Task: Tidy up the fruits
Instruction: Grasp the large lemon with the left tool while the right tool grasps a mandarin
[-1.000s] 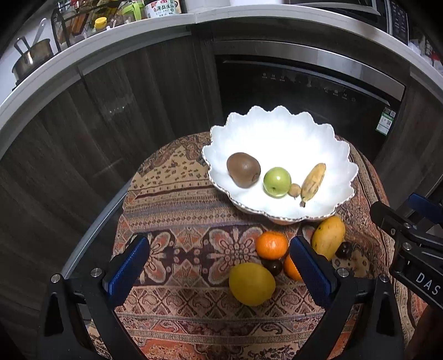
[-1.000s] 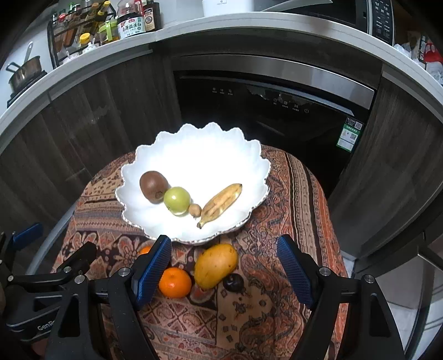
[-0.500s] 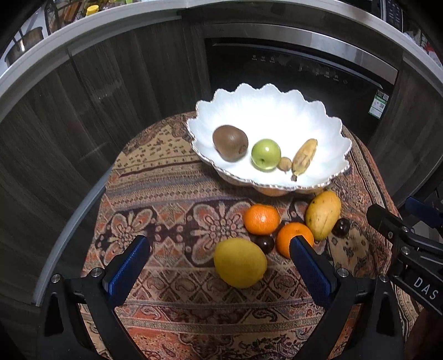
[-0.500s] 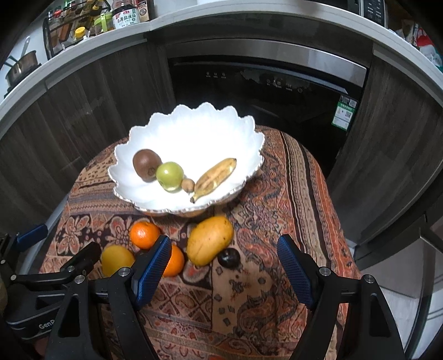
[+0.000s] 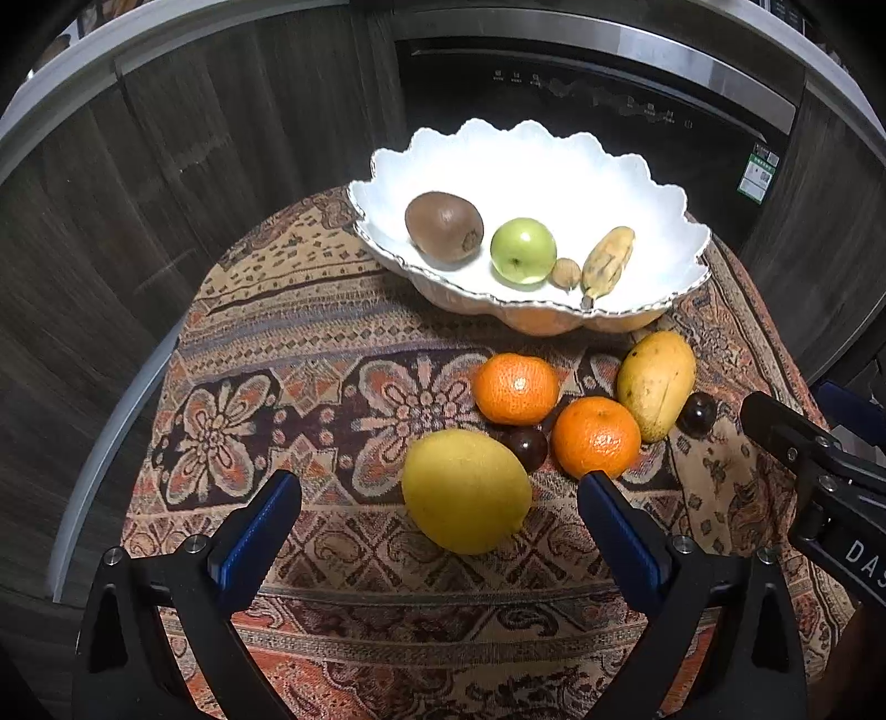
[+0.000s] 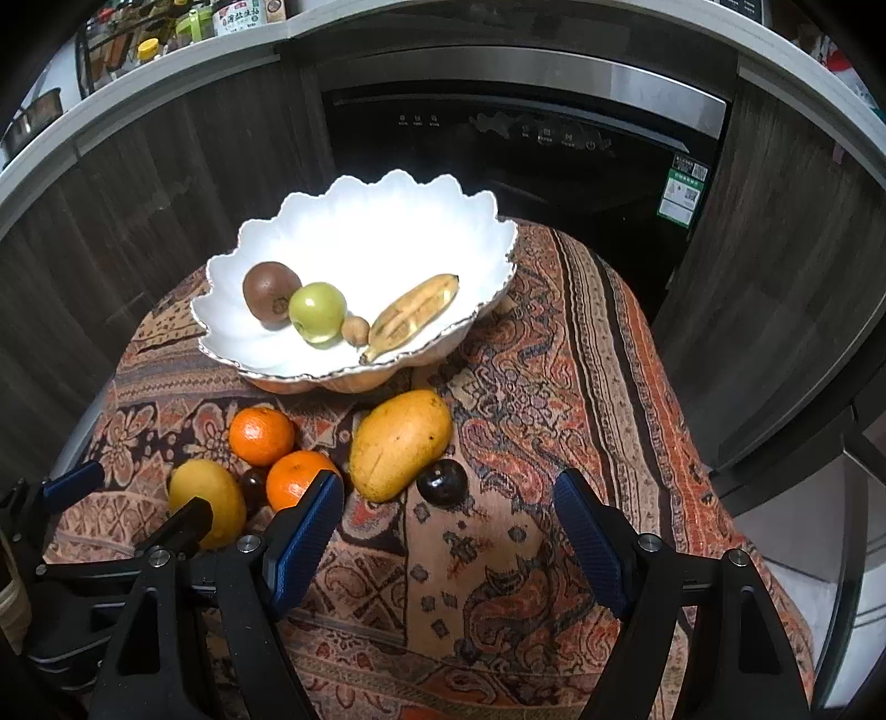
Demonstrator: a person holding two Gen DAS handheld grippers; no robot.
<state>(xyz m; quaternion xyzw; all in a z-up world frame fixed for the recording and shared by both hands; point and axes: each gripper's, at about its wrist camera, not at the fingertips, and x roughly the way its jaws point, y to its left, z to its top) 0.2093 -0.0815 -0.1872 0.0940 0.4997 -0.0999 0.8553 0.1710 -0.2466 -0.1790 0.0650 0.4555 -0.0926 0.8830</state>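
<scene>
A white scalloped bowl (image 5: 554,160) (image 6: 376,221) holds a kiwi (image 5: 443,226), a green apple (image 5: 523,250), a small nut (image 5: 567,272) and a banana (image 5: 608,260). On the patterned cloth before it lie a lemon (image 5: 465,490) (image 6: 207,501), two oranges (image 5: 516,387) (image 5: 595,436), a mango (image 5: 656,383) (image 6: 400,443) and two dark plums (image 5: 526,446) (image 6: 442,482). My left gripper (image 5: 440,520) is open, its jaws either side of the lemon. My right gripper (image 6: 448,526) is open just short of the mango and plum.
The small table is covered by a patterned cloth (image 5: 310,343). Behind it stand dark wood cabinets (image 5: 183,144) and a black built-in appliance (image 6: 520,149). A counter with jars (image 6: 238,16) runs above. The table edge drops off at the right (image 6: 736,498).
Both grippers have moved down and forward toward the fruit on the cloth. The lemon now lies between the left jaws; the mango and plum sit nearer the right jaws. Both stay open.
</scene>
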